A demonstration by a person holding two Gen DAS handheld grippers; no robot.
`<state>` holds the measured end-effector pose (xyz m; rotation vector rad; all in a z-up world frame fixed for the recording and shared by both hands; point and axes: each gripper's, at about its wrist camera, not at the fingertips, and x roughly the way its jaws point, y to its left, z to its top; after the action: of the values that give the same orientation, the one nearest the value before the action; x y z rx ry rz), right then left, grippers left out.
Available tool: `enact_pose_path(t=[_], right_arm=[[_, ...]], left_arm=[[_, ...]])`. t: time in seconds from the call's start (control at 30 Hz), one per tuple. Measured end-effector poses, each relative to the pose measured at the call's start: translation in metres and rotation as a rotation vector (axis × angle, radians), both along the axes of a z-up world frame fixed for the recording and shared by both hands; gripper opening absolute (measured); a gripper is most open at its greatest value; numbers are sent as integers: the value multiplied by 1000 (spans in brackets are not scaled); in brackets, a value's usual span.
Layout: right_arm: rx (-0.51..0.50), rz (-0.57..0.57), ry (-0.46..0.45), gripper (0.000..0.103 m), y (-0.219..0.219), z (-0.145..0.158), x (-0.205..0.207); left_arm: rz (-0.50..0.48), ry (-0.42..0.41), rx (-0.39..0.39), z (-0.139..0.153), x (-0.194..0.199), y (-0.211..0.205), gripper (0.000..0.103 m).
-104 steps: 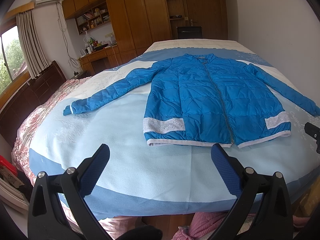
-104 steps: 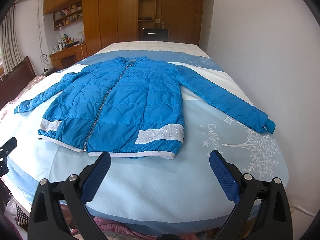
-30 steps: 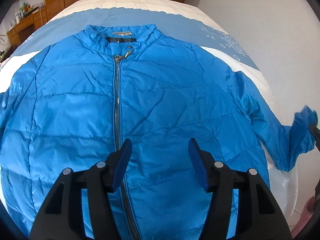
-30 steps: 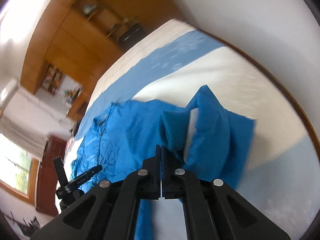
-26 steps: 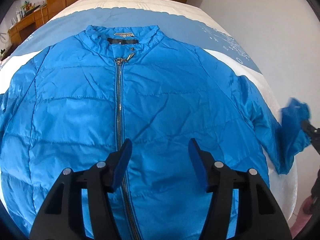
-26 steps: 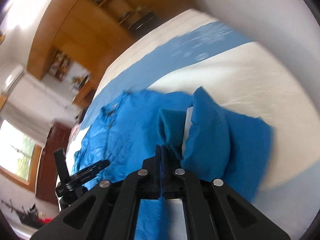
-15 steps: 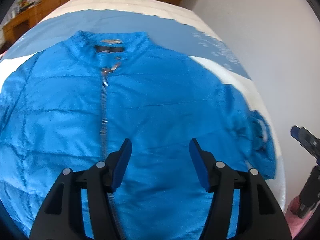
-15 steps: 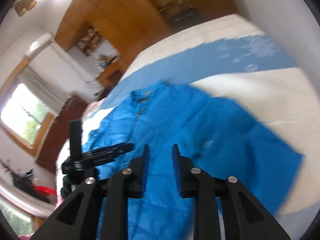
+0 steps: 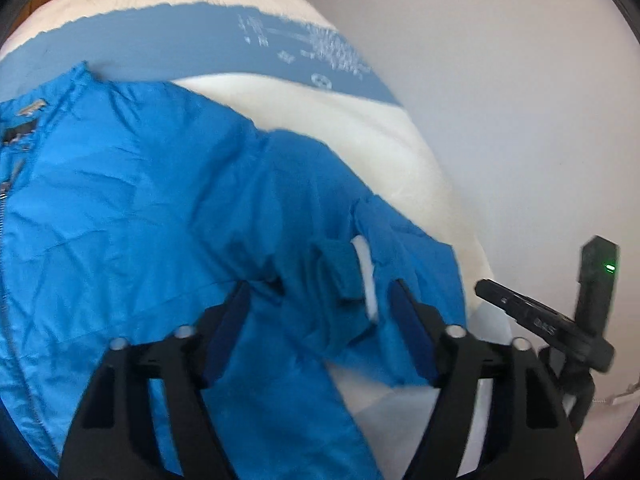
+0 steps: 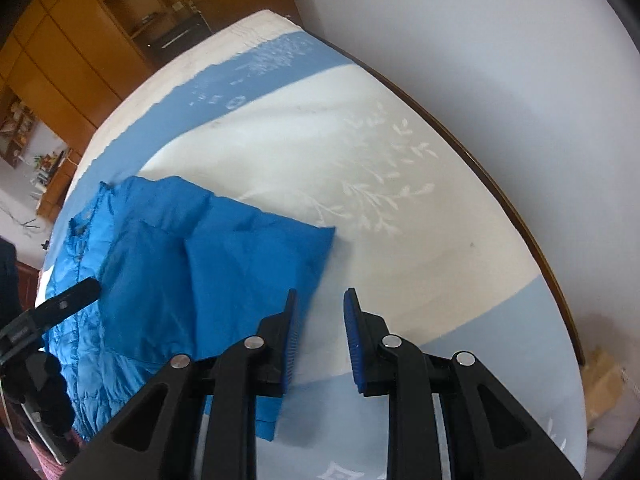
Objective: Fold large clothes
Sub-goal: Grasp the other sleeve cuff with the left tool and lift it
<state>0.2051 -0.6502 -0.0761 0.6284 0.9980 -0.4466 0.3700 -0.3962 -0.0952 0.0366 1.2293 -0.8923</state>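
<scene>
A bed (image 10: pixel 400 220) covered with a white and blue sheet is seen in both views, set against a pale wall (image 10: pixel 500 60), with wooden cupboards (image 10: pixel 100 40) visible beyond its far end in the right wrist view. A blue puffer jacket (image 9: pixel 120 200) is laid flat on the bed, front side up, its zip (image 9: pixel 6 188) and collar (image 9: pixel 24 120) seen at the left edge of the left wrist view. The jacket's sleeve (image 9: pixel 320 208) on the wall side is folded back over the body — a bend is formed near the bed's white band, and the cuff (image 9: pixel 336 272), with a white strip of lining beside it, is turned towards the camera. In the right wrist view the same folded sleeve (image 10: pixel 248 272) is seen as a flat blue panel whose corner points towards the wall.

The left gripper (image 9: pixel 320 328) is held spread wide above the jacket, the cuff being framed between its blue-padded fingers (image 9: pixel 224 332); nothing is gripped, and whether the pads touch the fabric cannot be told. The right gripper (image 10: pixel 320 340) is held with a narrow gap between its pads, over the sheet just beside the folded sleeve's edge, nothing being pinched. Each gripper is also caught at the edge of the other's view — the right one (image 9: pixel 540 320) near the wall.
</scene>
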Motion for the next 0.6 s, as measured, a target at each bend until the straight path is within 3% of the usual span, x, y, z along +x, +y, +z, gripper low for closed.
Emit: enact_pose_path(t=[0.03,0.17,0.43,0.6], right_arm=[[-2,0,2,24,-1,0,2],[-9,10,-9,24,1,0,8],[102,61,-157,24,4,7,28],[133,142,-196,25,22,6,54]], left_arm=[[-12,17,-2,-4,-1,-6,35],[6,-32,-19,3,-5,-2,16],[125,-35,-233,53,8,104,13],[189,-10,-319,74,18,160,13]])
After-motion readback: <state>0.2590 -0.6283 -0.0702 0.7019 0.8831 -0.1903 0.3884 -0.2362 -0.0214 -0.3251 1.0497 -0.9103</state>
